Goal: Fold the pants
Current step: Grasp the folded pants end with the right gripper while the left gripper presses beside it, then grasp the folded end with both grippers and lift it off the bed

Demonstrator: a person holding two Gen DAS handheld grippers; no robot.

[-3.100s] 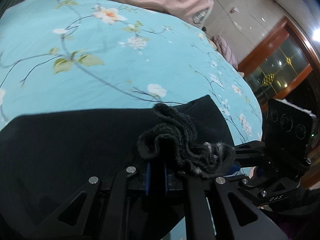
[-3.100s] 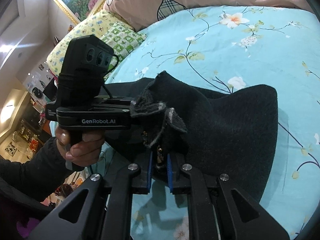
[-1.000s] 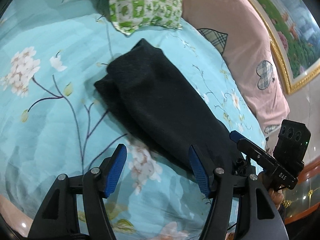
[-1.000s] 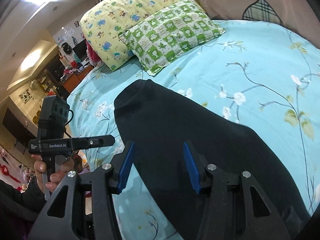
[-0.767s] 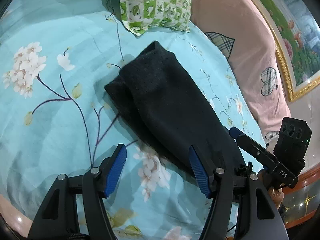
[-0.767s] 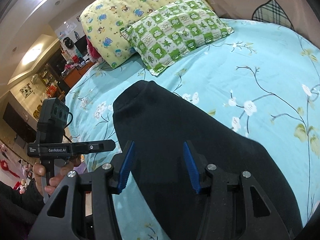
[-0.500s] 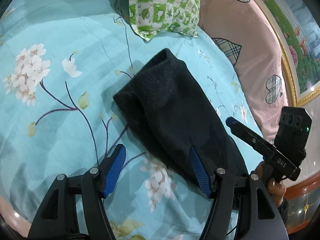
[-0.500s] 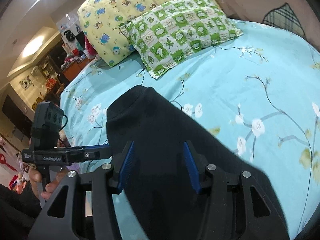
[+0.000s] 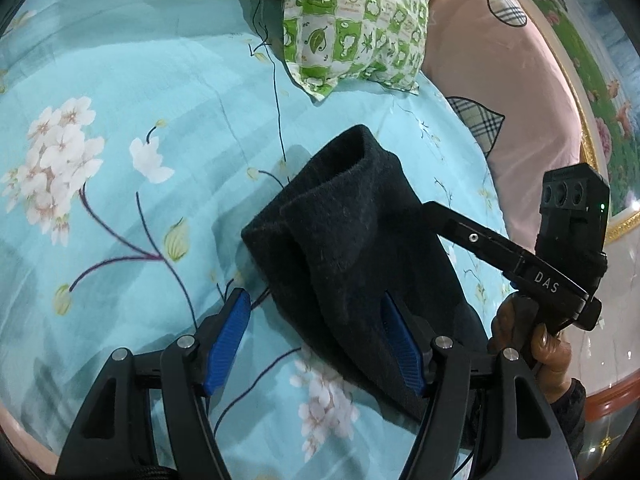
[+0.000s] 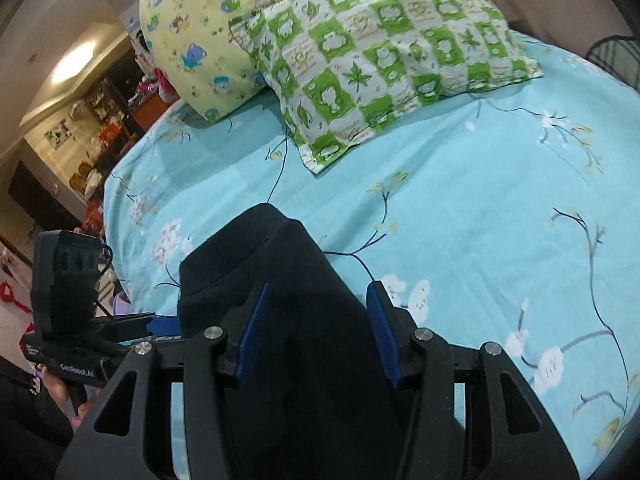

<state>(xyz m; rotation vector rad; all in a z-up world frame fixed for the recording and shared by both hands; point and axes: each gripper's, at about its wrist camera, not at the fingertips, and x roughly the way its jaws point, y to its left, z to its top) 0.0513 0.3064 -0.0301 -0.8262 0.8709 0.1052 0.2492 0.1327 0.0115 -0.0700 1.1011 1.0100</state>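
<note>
The black pants (image 9: 340, 240) lie folded lengthwise on the light blue flowered bed sheet (image 9: 120, 100), leg ends towards the pillows. My left gripper (image 9: 316, 336) is open, its blue pads straddling the near left edge of the pants, just above them. My right gripper (image 10: 316, 332) is open and low over the pants (image 10: 288, 280), pads either side of the cloth. The right gripper also shows in the left wrist view (image 9: 500, 248), over the pants' right edge. The left gripper shows in the right wrist view (image 10: 160, 326) at the pants' left edge.
A green checked pillow (image 10: 384, 56) and a yellow cartoon pillow (image 10: 208, 40) lie at the head of the bed. A pink headboard cushion (image 9: 520, 100) runs along the right side. The bed's edge (image 9: 24, 432) is near my left gripper.
Both grippers let go of the bunched waistband they held about three seconds ago and opened. In the last second both moved along the pants towards the leg ends.
</note>
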